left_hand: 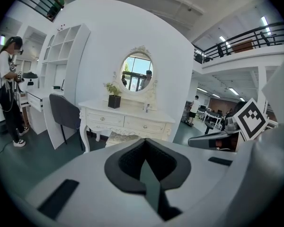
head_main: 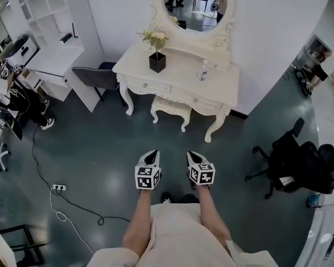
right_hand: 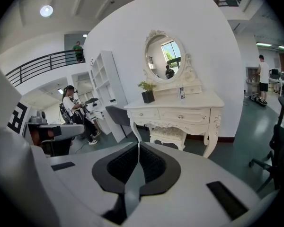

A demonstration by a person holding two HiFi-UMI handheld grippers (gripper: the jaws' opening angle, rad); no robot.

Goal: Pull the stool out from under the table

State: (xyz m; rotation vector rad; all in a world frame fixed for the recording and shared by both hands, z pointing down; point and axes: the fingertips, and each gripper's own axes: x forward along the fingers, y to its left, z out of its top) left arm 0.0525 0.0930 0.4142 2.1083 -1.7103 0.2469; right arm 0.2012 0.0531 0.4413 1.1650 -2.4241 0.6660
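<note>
A cream stool (head_main: 170,109) with a patterned seat stands tucked under the white dressing table (head_main: 178,74) against the far wall. It also shows below the drawers in the left gripper view, stool (left_hand: 117,137), and in the right gripper view, stool (right_hand: 168,135). My left gripper (head_main: 151,153) and right gripper (head_main: 193,154) are held side by side above the floor, well short of the stool. Both point at the table. The left gripper (left_hand: 145,143) is shut with nothing in it, and so is the right gripper (right_hand: 138,145).
A grey chair (head_main: 97,78) stands left of the table by a white desk and shelves (head_main: 50,60). A black office chair (head_main: 300,163) is at the right. A power strip with cable (head_main: 59,187) lies on the floor at left, near a person (head_main: 11,96). A potted plant (head_main: 157,60) sits on the table.
</note>
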